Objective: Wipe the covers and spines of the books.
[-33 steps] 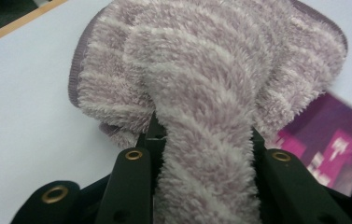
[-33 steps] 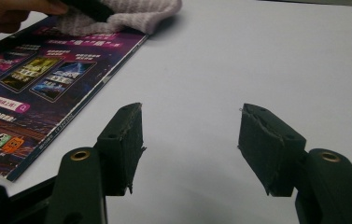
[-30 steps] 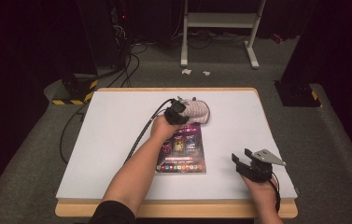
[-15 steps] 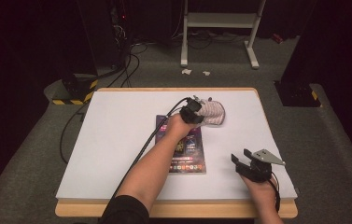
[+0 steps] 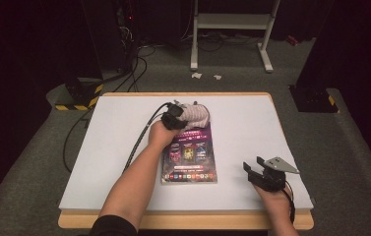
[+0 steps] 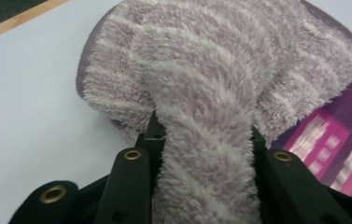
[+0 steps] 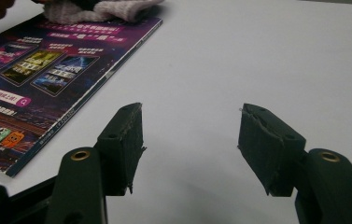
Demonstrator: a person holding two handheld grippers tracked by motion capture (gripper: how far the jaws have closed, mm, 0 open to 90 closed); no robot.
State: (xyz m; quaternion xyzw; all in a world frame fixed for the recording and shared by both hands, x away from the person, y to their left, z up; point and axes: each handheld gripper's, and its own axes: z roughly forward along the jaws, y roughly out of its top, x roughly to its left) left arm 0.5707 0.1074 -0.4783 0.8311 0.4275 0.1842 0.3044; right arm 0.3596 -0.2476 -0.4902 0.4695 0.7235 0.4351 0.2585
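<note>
Fluffy striped cloth (image 6: 220, 84) pinched by left hand-held gripper (image 6: 204, 154); glossy flat booklet (image 5: 190, 155) | right hand-held gripper (image 7: 190, 140) agape, empty

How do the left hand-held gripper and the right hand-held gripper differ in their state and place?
The left hand-held gripper is shut on a fluffy cloth; the right hand-held gripper is open and holds nothing. The left one is at the far end of the magazine, while the right one rests near the front right of the table. Both have black jaws.
</note>
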